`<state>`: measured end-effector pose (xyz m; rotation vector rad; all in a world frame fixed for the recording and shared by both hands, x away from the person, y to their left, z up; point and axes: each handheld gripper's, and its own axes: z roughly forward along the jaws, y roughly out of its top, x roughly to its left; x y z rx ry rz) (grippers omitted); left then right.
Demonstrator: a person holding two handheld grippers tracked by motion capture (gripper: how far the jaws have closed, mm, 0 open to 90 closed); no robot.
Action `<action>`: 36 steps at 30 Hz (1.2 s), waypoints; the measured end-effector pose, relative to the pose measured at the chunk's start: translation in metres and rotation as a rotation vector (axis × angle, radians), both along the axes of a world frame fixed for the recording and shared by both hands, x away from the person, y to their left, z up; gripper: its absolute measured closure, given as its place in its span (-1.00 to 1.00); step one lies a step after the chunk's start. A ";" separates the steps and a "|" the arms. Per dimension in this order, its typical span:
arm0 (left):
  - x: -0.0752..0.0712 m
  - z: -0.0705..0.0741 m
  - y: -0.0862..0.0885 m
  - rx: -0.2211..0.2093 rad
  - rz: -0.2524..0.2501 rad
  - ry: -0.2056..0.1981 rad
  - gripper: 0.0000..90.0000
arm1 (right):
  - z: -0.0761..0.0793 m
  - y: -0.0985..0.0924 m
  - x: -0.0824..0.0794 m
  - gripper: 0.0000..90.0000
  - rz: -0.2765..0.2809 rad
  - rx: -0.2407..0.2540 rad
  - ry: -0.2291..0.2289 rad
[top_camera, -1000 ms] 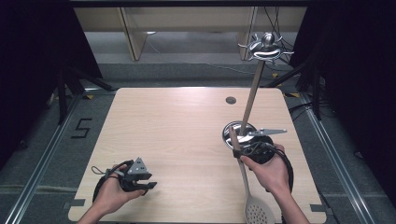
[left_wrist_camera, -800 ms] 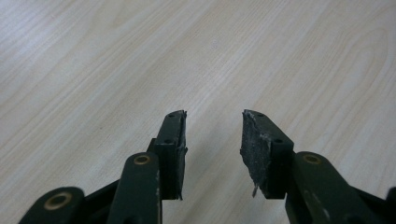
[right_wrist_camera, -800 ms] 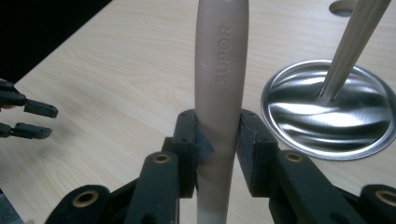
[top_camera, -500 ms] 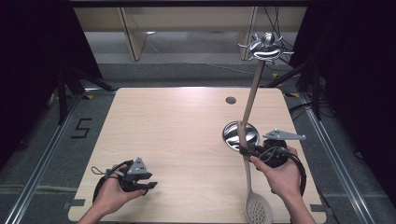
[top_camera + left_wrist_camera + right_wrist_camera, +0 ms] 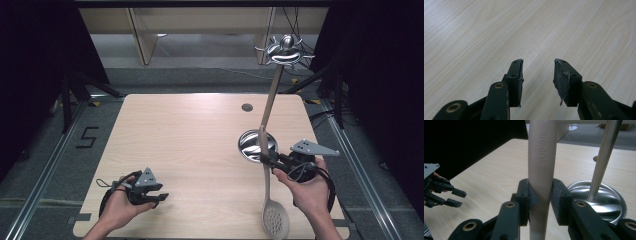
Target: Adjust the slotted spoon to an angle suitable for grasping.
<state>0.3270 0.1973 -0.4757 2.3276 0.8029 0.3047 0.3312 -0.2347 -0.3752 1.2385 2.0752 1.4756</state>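
Observation:
A beige slotted spoon [image 5: 275,220] hangs head-down over the table's front right, and its handle [image 5: 541,157] reads SUPOR. My right gripper [image 5: 265,159] is shut on that handle, which sits squeezed between the two jaws of the right gripper [image 5: 540,195]. Just behind stands a metal utensil stand: round shiny base [image 5: 250,142], slanted pole [image 5: 270,100] and hooked top [image 5: 284,51]. The pole [image 5: 602,157] rises right of the spoon. My left gripper [image 5: 159,197] rests low at the front left, open, and in its own view the left gripper [image 5: 537,75] has bare wood between the pads.
The light wooden table [image 5: 190,140] has a small round hole [image 5: 247,107] near its far edge. A "5" mark [image 5: 87,136] is on the floor to the left. Dark stands and cables flank the table. My left gripper [image 5: 456,197] also appears far left in the right gripper view.
The right hand and its gripper have shifted to the right, still holding the spoon beside the stand. The left gripper has stayed put.

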 end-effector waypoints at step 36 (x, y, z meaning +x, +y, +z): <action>0.002 0.001 0.002 0.002 -0.019 -0.021 0.27 | 0.030 -0.005 -0.003 0.58 -0.126 0.021 -0.218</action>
